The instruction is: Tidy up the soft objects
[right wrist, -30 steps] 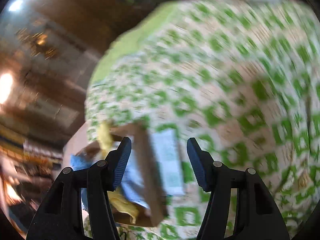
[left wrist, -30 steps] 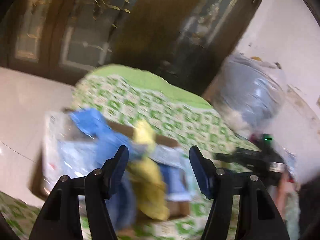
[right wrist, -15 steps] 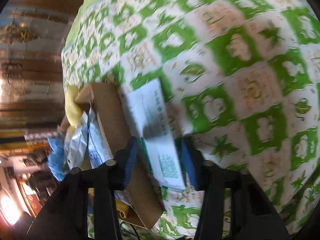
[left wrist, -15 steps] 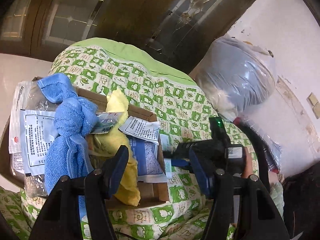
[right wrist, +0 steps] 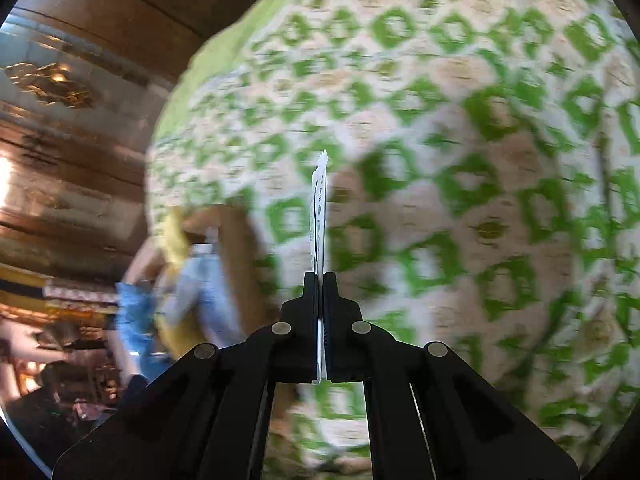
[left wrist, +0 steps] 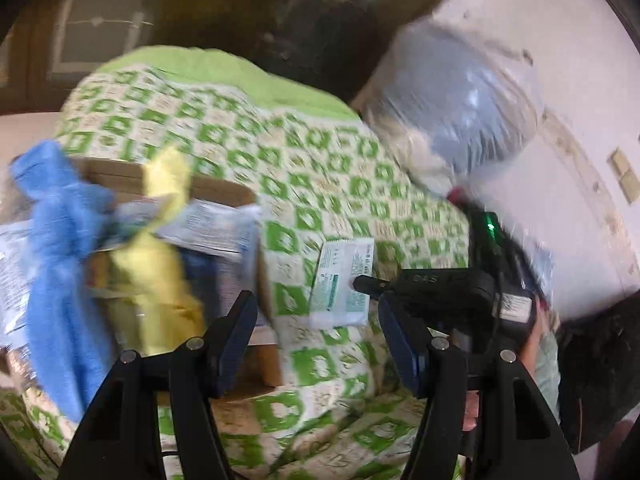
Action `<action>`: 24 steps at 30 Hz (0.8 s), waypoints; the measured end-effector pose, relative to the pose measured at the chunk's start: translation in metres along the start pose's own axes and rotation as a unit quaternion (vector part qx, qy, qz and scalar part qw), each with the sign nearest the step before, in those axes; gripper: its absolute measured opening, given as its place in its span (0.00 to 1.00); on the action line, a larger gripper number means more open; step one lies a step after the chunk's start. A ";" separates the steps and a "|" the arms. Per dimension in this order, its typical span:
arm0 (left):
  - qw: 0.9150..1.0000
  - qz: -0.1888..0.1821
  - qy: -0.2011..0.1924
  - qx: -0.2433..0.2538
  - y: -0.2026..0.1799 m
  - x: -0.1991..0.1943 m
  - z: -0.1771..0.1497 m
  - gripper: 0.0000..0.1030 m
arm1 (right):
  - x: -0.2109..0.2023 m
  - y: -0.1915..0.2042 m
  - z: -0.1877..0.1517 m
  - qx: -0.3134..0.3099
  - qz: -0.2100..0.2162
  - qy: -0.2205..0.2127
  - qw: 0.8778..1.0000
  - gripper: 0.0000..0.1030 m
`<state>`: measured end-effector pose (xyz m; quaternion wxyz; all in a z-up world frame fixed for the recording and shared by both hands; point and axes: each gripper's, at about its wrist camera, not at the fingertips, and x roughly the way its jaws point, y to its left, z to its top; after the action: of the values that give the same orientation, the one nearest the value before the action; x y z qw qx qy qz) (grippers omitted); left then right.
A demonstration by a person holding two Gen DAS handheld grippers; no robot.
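Note:
My right gripper (right wrist: 320, 280) is shut on a flat white sachet with green print (right wrist: 319, 216), seen edge-on and held above the quilt. In the left wrist view the same sachet (left wrist: 342, 284) hangs from the right gripper (left wrist: 360, 282), just right of a cardboard box (left wrist: 264, 280). The box holds a blue towel (left wrist: 60, 240), a yellow cloth (left wrist: 164, 248) and several plastic packets (left wrist: 216, 228). My left gripper (left wrist: 316, 332) is open and empty, above the box's right edge.
A green-and-white patterned quilt (left wrist: 320, 152) covers the bed under the box. A large clear plastic bag with grey fabric (left wrist: 460, 108) lies at the far right by a white wall. Dark wooden doors (left wrist: 240, 12) stand behind the bed.
My right gripper has closed on the sachet that lay beside the box and lifted it off the quilt. Both views have swung and are blurred.

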<state>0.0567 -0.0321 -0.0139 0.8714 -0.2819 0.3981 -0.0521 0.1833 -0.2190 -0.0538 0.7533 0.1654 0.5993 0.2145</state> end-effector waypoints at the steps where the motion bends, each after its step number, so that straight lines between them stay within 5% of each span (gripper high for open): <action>1: 1.000 -0.001 0.009 0.003 -0.006 0.007 0.003 0.61 | -0.003 -0.007 0.000 0.002 -0.012 0.001 1.000 0.02; 3: 0.999 0.001 0.038 0.000 -0.019 0.029 0.013 0.61 | -0.001 -0.028 0.004 0.032 -0.037 0.006 0.999 0.02; 7: 0.996 -0.010 0.082 -0.028 -0.025 0.065 0.023 0.61 | 0.010 -0.056 0.010 0.082 0.003 0.040 0.996 0.02; 13: 0.992 -0.067 0.069 -0.087 -0.008 0.069 0.012 0.61 | -0.025 -0.064 0.010 0.081 0.124 -0.025 0.989 0.02; 19: 0.982 -0.100 0.052 -0.154 0.024 0.063 0.027 0.58 | -0.013 -0.059 0.006 0.072 0.266 0.031 0.961 0.02; 24: 0.978 -0.099 0.040 -0.180 0.040 0.042 0.021 0.25 | -0.011 -0.036 -0.001 0.043 0.322 0.051 0.944 0.02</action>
<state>0.0954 -0.0027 -0.0521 0.7802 -0.4697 0.4059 -0.0768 0.1851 -0.2551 -0.0628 0.6045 0.3706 0.5609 0.4273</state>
